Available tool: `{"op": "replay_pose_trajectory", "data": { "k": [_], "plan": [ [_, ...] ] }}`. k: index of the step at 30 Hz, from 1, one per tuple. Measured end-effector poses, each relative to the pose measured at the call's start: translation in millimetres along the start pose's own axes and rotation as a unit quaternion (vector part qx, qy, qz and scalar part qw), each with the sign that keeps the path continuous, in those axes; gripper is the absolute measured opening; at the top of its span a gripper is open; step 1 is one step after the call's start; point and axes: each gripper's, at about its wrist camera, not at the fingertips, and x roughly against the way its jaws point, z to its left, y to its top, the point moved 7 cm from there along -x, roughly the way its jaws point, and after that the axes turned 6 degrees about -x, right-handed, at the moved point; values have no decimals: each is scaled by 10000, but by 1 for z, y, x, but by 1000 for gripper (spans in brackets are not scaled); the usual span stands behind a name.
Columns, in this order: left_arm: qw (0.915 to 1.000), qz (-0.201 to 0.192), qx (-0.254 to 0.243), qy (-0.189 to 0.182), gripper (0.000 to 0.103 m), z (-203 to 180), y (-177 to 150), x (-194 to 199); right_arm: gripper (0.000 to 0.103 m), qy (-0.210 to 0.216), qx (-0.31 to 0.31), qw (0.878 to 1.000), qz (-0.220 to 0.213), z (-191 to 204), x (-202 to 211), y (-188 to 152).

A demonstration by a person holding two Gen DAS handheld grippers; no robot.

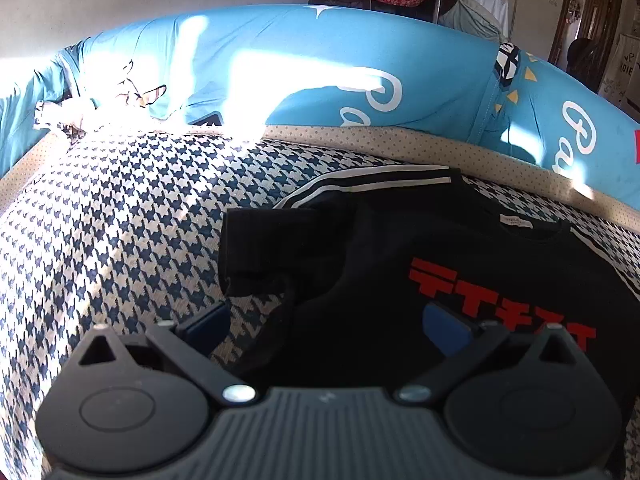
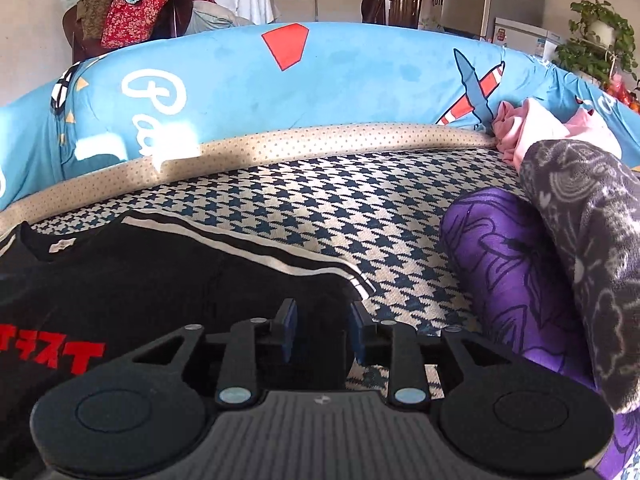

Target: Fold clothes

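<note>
From my left gripper point(image 1: 332, 328), fingers spread wide over the black sweatshirt point(image 1: 460, 248) on the houndstooth sofa seat point(image 1: 120, 220); a folded-in sleeve shows only here. From my right gripper point(image 2: 323, 330), fingers narrowly apart over the sweatshirt's edge, gripping nothing; purple garment point(image 2: 508, 264) and pink cloth point(image 2: 532, 128) appear, partly cut off.
</note>
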Motion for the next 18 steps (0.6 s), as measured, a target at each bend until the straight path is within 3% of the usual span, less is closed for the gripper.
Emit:
{"op": "replay_pose_trajectory", "data": {
  "k": [7, 18],
  "plan": [
    [9998, -164, -95, -45, 103, 16, -30, 26, 39, 735, 69, 9962, 453, 23, 24, -32],
    [9995, -237, -172, 121, 103, 40, -73, 63, 42, 1256, 52, 9869, 1013, 35, 58, -89]
  ]
}}
